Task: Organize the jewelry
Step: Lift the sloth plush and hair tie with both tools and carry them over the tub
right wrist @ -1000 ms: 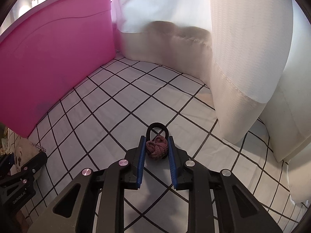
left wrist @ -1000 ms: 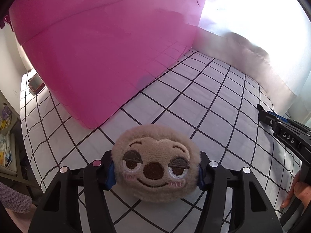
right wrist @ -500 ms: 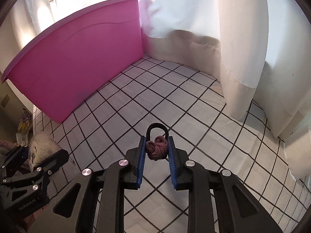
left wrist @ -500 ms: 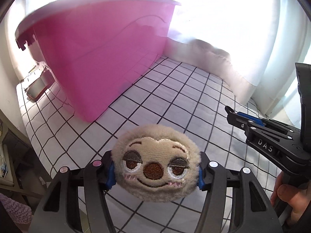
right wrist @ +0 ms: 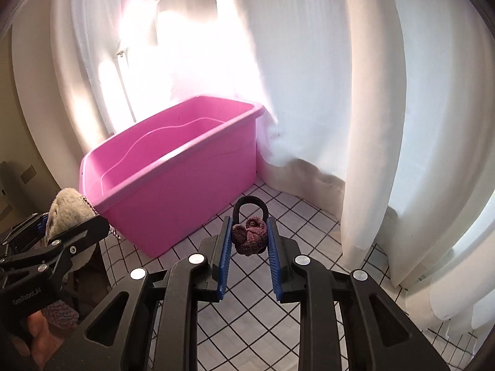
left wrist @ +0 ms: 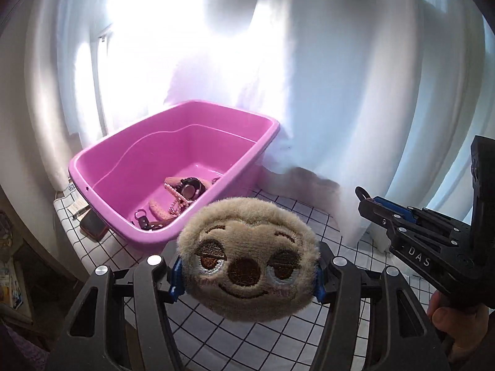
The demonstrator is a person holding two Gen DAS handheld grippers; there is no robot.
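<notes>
Checked cloth (left wrist: 235, 334) under us, white curtains (right wrist: 355, 123) behind. Nearest, our left claw (left wrist: 247, 273) clamps a plush sloth face (left wrist: 247, 259), jaws about half wide; right claw (right wrist: 250, 239) pinches a knitted hair tie (right wrist: 250, 235), nearly closed. Both held high w/ the pink tub (left wrist: 173, 238) beyond, probably to clear its rim; bracelets (left wrist: 182, 196) etc. lie inside.

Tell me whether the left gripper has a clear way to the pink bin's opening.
Probably yes: the left gripper, shut on the plush sloth face, is above the pink bin, whose top is open with nothing between.
</notes>
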